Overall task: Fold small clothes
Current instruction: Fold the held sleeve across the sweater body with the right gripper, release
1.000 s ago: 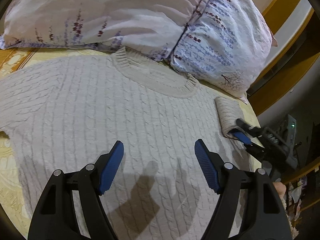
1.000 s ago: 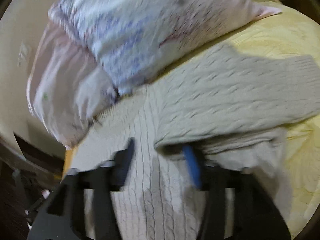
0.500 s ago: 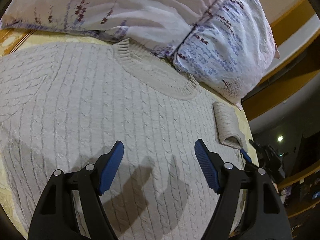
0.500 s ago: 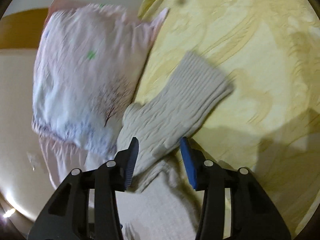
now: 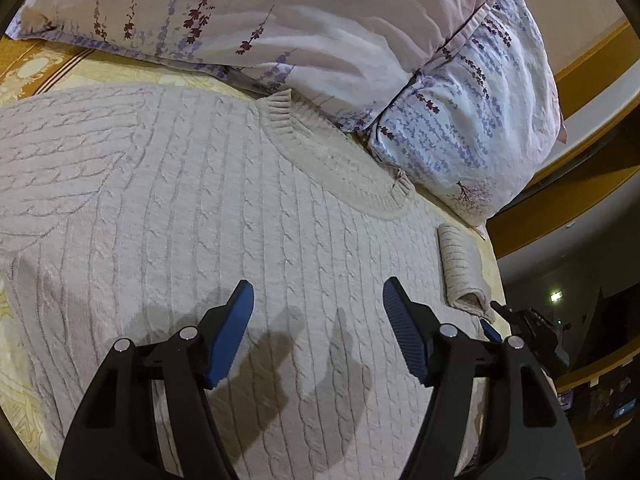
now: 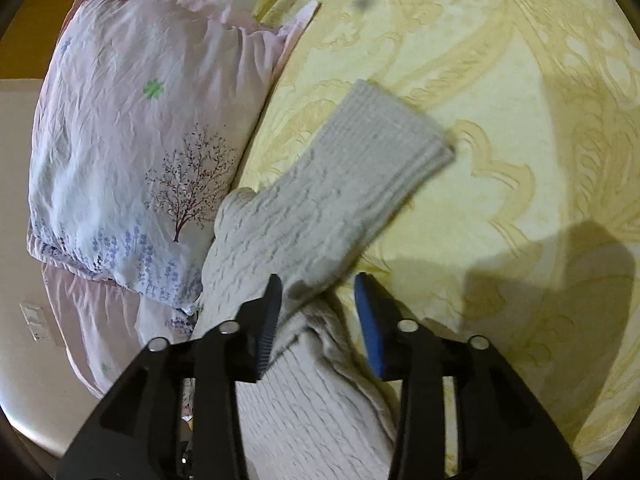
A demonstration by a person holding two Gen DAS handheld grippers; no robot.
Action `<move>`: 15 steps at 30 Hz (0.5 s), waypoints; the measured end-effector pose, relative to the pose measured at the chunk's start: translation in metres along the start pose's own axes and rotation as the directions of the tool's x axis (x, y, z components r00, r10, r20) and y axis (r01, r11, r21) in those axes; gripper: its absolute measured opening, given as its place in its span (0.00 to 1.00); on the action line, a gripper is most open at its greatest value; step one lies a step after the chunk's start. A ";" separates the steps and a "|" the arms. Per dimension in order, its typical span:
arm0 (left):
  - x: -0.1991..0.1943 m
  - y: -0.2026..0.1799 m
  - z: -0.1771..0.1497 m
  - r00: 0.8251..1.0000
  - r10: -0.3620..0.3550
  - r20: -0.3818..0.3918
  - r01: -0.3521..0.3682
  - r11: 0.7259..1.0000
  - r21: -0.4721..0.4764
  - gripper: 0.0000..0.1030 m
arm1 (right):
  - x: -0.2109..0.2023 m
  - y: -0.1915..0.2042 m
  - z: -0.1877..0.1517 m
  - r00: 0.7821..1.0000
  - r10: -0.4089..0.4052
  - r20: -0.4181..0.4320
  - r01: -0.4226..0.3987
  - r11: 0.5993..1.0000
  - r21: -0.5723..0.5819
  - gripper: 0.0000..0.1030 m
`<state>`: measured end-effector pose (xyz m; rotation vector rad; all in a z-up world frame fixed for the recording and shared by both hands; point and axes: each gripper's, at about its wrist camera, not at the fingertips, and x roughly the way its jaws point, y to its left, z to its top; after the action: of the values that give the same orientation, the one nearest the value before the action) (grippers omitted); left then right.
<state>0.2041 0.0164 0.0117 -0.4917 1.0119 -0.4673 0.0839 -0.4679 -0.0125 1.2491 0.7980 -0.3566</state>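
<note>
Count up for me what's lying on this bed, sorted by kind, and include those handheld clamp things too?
Cable-knit sweater: 1
Floral pillows: 2, pinkish pillow and bluish-white pillow
Yellow patterned bedspread: 1
Handheld tools: 2, left tool and right tool
Total: 6

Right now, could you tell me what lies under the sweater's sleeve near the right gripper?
Under the sleeve is the yellow patterned bedspread, bare around the ribbed cuff. What lies directly beneath the knit is covered. The pillow sits beside it.
</note>
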 end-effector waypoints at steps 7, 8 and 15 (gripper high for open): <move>-0.007 0.003 0.001 1.000 -0.005 0.018 0.005 1.000 0.005 0.66 | 0.006 0.004 0.019 0.991 -0.082 0.107 0.087 0.995 -0.048 0.14; -0.008 0.004 0.002 1.000 -0.007 0.021 0.007 1.000 0.003 0.66 | 0.005 0.011 0.019 0.989 -0.081 0.127 0.092 0.993 -0.079 0.12; -0.019 0.015 0.010 0.997 -0.052 0.052 0.053 0.998 -0.028 0.65 | -0.015 0.102 -0.022 0.982 0.107 0.158 -0.031 0.906 -0.422 0.09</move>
<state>0.2063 0.0408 0.0204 -0.5552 0.9596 -0.4851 0.1311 -0.4183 0.0677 0.8258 0.6320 -0.2193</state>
